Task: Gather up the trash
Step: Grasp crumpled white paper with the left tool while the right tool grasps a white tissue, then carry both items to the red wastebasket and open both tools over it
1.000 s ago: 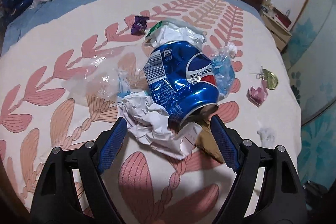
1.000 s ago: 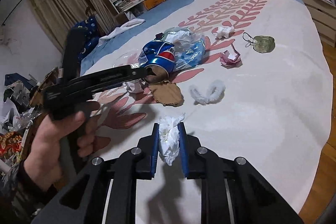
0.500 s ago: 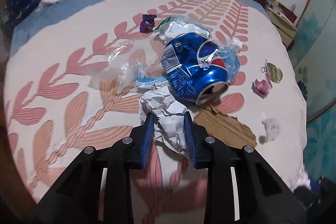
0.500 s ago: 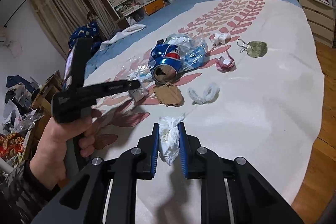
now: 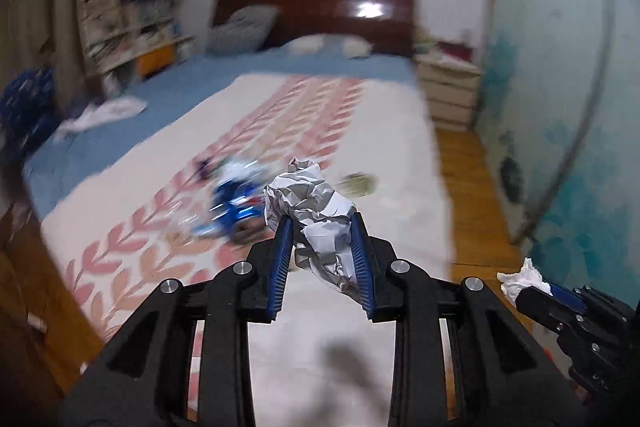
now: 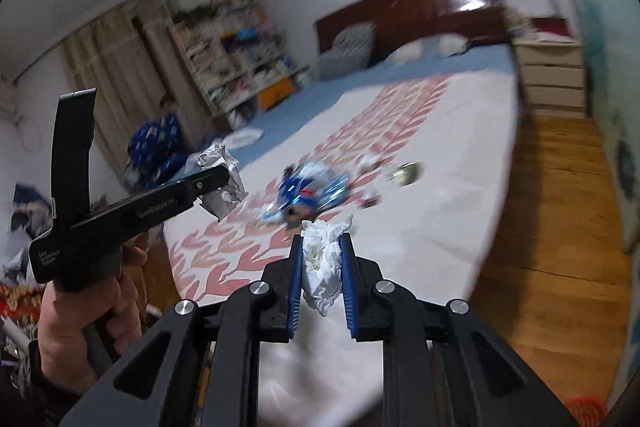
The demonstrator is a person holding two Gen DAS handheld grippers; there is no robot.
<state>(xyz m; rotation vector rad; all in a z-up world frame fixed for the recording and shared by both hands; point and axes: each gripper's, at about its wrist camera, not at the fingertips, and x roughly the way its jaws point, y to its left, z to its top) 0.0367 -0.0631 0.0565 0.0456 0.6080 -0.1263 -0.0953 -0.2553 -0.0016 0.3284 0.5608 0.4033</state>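
Note:
My left gripper (image 5: pixel 322 227) is shut on a crumpled white paper ball (image 5: pixel 316 211) and holds it up above the bed; it also shows in the right wrist view (image 6: pixel 222 179). My right gripper (image 6: pixel 322 247) is shut on a white tissue wad (image 6: pixel 324 263), which also shows in the left wrist view (image 5: pixel 522 277). The crushed blue Pepsi can (image 5: pixel 232 213) lies blurred on the bed among plastic wrap; the can shows in the right wrist view (image 6: pixel 308 189) too.
The bed (image 5: pixel 360 131) has a white cover with a pink leaf pattern. A small greenish round piece (image 6: pixel 406 175) and a pink scrap (image 6: pixel 370 201) lie right of the can. Wooden floor (image 6: pixel 560 211) runs along the right. A bookshelf (image 6: pixel 236 59) stands far left.
My left gripper has lifted the paper ball off the bed and pulled back. My right gripper has drawn back and up with the tissue. The views are motion-blurred now.

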